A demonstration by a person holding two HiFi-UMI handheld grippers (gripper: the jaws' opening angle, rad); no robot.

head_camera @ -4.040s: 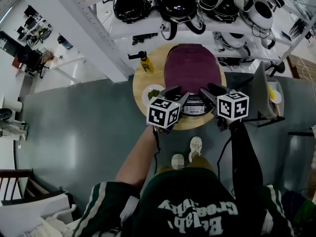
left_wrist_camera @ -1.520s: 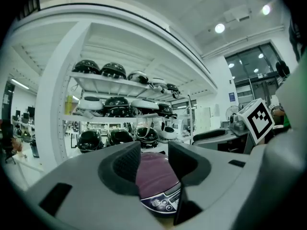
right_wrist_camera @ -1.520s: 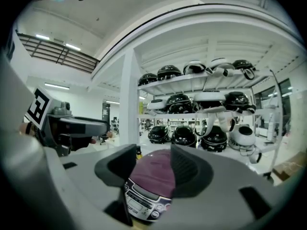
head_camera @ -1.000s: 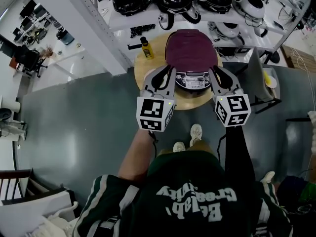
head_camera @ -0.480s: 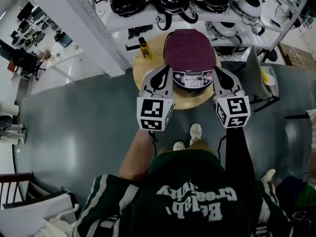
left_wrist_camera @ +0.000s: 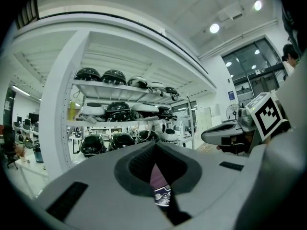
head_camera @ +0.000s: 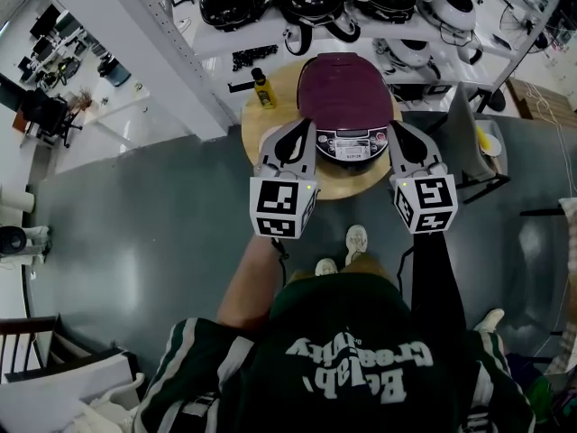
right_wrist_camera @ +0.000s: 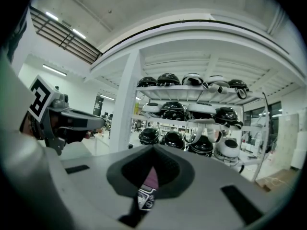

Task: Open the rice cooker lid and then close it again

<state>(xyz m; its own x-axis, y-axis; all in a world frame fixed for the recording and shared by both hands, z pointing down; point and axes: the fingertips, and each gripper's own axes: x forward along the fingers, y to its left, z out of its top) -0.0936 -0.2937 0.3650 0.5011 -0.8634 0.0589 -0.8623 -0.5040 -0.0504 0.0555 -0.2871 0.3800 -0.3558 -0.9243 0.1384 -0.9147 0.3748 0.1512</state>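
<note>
On the left, the left claw is closed with nothing in it. Its own view shows the two jaws meeting, with only a sliver of purple lid and button panel visible through the notch beneath them. It sits at the near-left corner of the rice cooker, just beside the casing, though I cannot tell whether it touches. A yellow bottle stands behind it on the round wooden tabletop.

In the middle, the cooker sits towards the back of the tabletop with its purple lid down. Its control panel faces the person, so the long axis runs straight away from them. The hinge is presumably on the far side and the release at the front centre.

On the right, the right claw mirrors the left. It is shut and empty at the near-right corner of the cooker, and it points slightly inward. The cooker therefore lies between the two claws and a little ahead of them. Neither is clearly nearer, so either one would have to swing inward to reach the front edge of the lid.

Four seconds ago both claws were crowded in over the panel at the cooker's front; now they flank it. A second ago each pair of jaws stood slightly apart, and they have since closed. The lid looks down in both moments.
</note>
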